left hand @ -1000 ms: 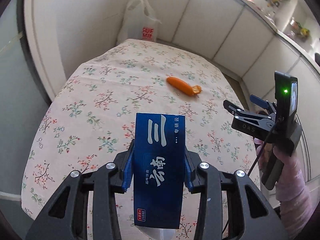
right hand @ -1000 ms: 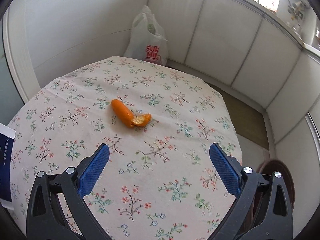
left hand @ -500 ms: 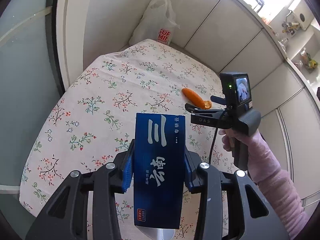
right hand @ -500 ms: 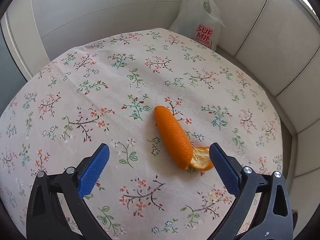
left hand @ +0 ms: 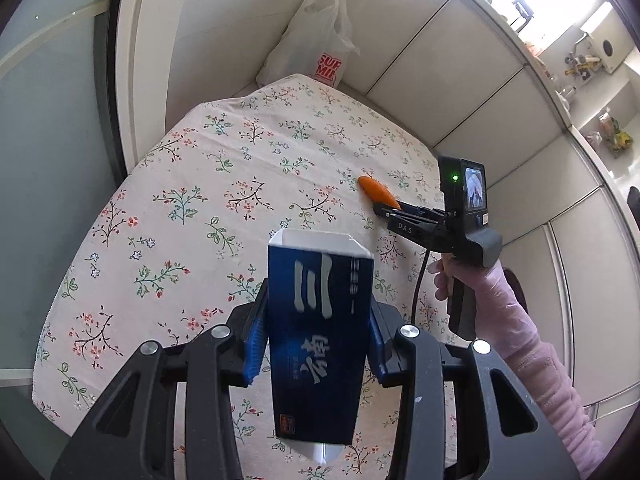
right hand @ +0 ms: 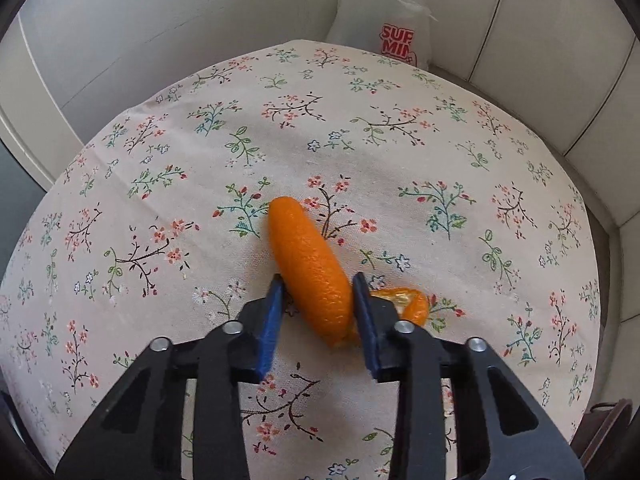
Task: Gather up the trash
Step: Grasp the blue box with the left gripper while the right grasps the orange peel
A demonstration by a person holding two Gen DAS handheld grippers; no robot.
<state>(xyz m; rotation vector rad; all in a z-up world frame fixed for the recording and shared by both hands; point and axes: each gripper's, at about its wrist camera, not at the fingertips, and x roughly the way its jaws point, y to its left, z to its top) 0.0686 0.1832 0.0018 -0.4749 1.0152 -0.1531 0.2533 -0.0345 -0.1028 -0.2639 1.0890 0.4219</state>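
Orange peel point(right hand: 308, 268) lies on the floral cloth of the bench point(right hand: 460, 152), toward its middle. The right hand-held gripper point(right hand: 318, 306) has just been closing; its blue pads flank the peel's near end, the right pad touching, the left with a sliver of gap. The left hand-held gripper point(left hand: 318, 340) pinches an upright blue carton point(left hand: 320, 336) above the near edge. A white plastic bag point(right hand: 384, 16) stands beyond the far edge.
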